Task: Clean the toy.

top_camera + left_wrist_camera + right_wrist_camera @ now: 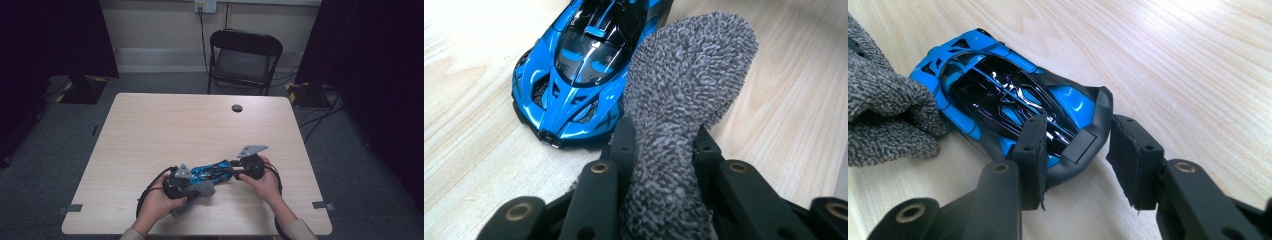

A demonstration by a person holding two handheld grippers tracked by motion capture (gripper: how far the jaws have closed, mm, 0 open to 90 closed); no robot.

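From my left gripper (pixel 659 150) view: jaws pinching the grey cloth (pixel 684 95), blue toy car (pixel 579 75) nose just ahead-left of it, touching the cloth. My right gripper (pixel 1075 160) view gives the other end: jaws set around the car's tail; I can't tell if the far pad touches. High view: both on the table (pixel 150 125), near edge.

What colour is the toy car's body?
Bright blue with black roof panels, on the toy car; clearest in the left gripper view.
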